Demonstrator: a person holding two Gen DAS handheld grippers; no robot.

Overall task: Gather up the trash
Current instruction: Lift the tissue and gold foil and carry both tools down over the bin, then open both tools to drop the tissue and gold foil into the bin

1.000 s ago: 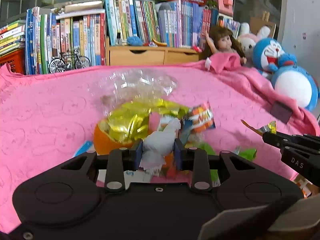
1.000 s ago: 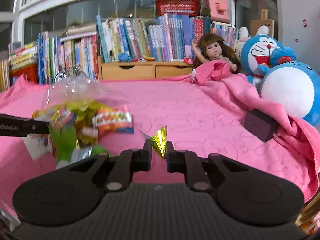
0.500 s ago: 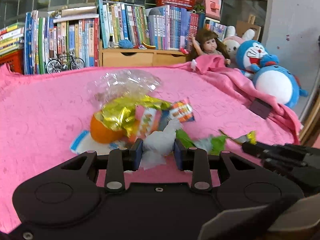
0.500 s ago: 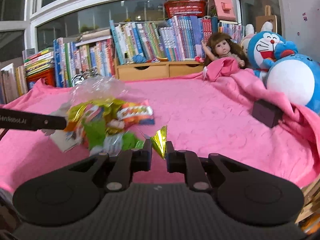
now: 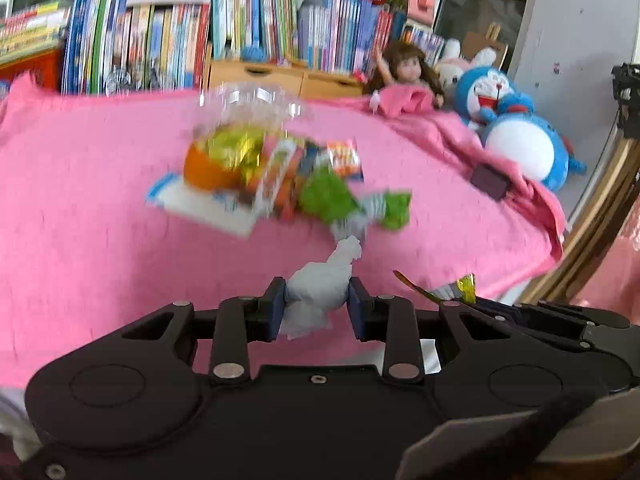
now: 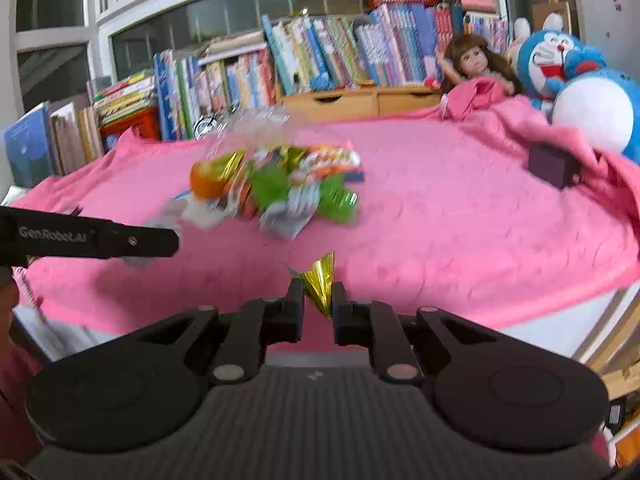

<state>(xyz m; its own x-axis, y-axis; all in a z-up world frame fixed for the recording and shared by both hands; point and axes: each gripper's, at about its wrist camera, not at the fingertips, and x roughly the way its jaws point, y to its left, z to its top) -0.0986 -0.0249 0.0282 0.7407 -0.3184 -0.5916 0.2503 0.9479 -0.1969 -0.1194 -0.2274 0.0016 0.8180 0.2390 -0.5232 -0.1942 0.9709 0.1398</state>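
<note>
Both grippers are pulling back from the trash pile point(image 5: 276, 176), which now lies well ahead of the fingers instead of just beyond them. The left gripper point(image 5: 316, 304) is squeezing a crumpled white tissue point(image 5: 320, 284) between its fingers. The right gripper point(image 6: 318, 304) is pinching a gold foil wrapper point(image 6: 320, 280). Ahead, wrappers, an orange piece and a clear plastic bag point(image 6: 256, 124) are lying blurred on the pink blanket point(image 6: 460, 208). Beyond are standing books point(image 6: 304, 60), a doll point(image 6: 474, 62) and a blue plush toy point(image 6: 580, 92).
</note>
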